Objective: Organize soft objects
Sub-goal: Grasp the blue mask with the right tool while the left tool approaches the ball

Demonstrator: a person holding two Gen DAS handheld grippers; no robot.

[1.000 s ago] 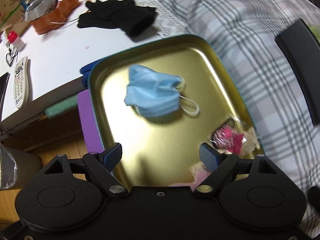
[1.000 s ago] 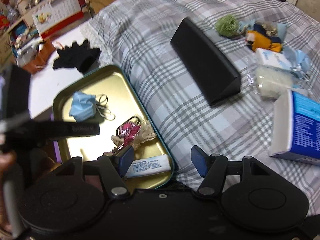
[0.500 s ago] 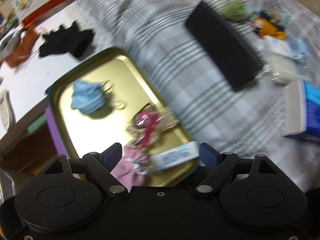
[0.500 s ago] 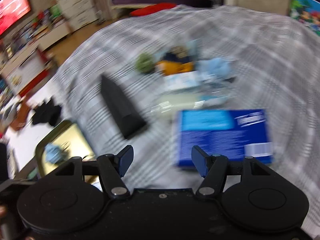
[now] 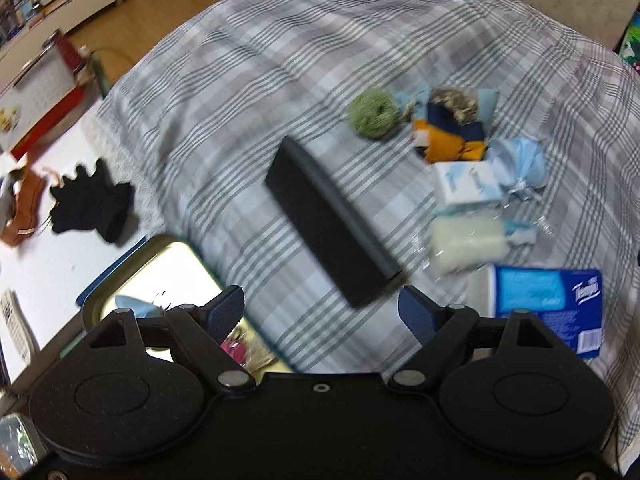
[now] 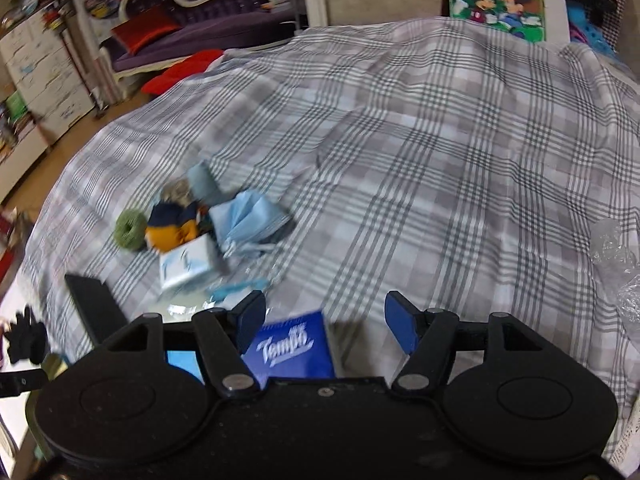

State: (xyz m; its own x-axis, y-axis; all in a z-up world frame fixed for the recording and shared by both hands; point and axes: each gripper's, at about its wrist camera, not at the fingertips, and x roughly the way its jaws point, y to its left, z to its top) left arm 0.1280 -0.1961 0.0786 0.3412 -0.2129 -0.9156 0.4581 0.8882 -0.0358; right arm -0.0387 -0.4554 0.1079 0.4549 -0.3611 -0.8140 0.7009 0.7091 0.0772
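Soft things lie in a heap on the plaid bedspread: a green scrunchie, an orange and navy cloth, a light blue pouch, a small tissue pack and a white pad in clear wrap. The heap also shows in the right wrist view. The gold tin tray holds a blue face mask and a pink trinket. My left gripper is open and empty above the bed beside the tray. My right gripper is open and empty above the blue tissue box.
A long black box lies on the bed between the tray and the heap. The blue tissue box lies at the right. Black gloves and a remote lie on the white table. Crumpled clear plastic lies far right.
Both grippers have swung away from the tray toward the heap of soft things on the bed. Both have stayed open and empty.
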